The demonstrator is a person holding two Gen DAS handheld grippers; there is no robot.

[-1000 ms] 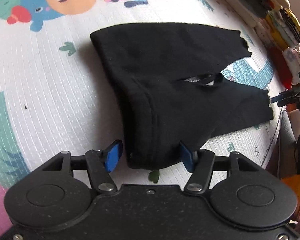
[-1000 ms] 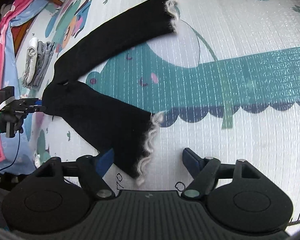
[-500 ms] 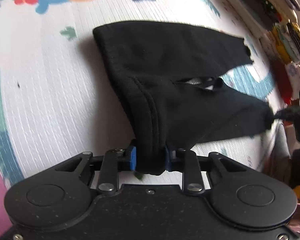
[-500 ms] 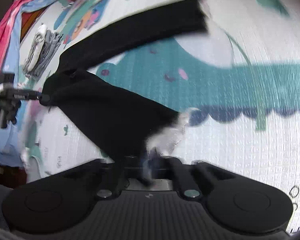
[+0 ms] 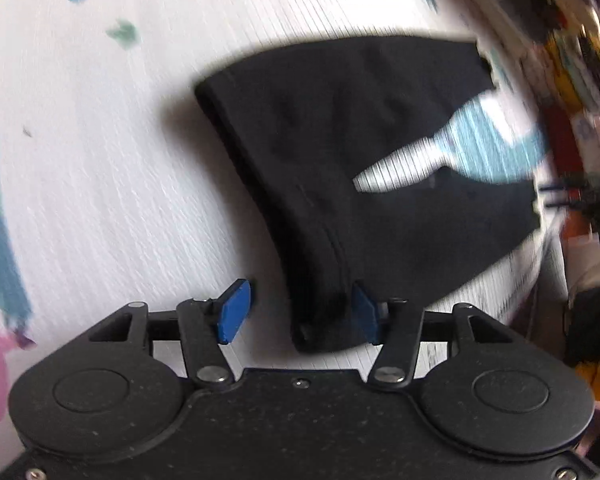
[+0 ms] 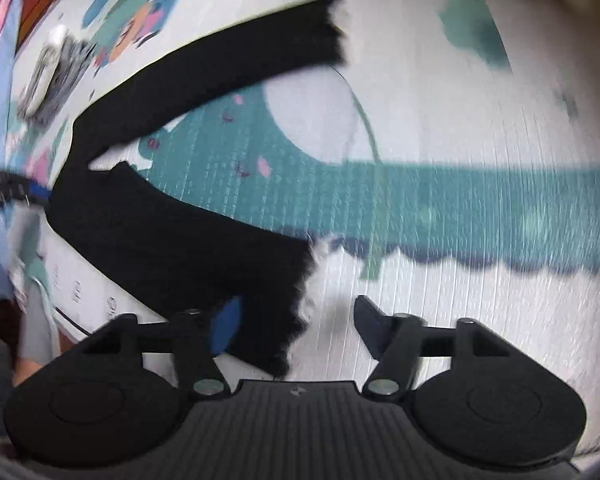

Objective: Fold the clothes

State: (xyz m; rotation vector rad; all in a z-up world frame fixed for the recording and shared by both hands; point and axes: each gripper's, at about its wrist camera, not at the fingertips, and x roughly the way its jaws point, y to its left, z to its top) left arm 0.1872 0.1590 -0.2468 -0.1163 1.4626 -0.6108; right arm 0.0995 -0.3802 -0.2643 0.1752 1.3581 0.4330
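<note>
Black garment [image 5: 340,152] spread flat on a printed play mat [image 5: 100,180], two legs fanned out from the waistband end, a wedge of mat showing between them. Landmark for all places: that garment.

Left tool [image 5: 296,312] at the waistband corner, jaws apart, just opened again after a squeeze. Waistband edge lying between the blue pads [image 5: 234,312], touching or nearly touching the pad on the picture's right, clear of the other; not pinched. Stacked folded clothes [image 5: 572,40] beyond the far leg, blurred.

Right tool [image 6: 296,332] at the frayed hem of the near leg [image 6: 180,248], jaws apart, likewise just reopened. Hem corner resting between the pads, against the blue pad on the picture's left, well clear of the other; not gripped. Far leg [image 6: 220,68] stretched away up the mat, its ragged hem free. Grey and white bundle [image 6: 52,76] past the waistband end, blurred. Left tool seen again from here at the waistband end [image 6: 16,192]. Teal printed band [image 6: 460,208] running off from the near hem across the mat.

Both views smeared by motion; fine detail of the cloth not readable.
</note>
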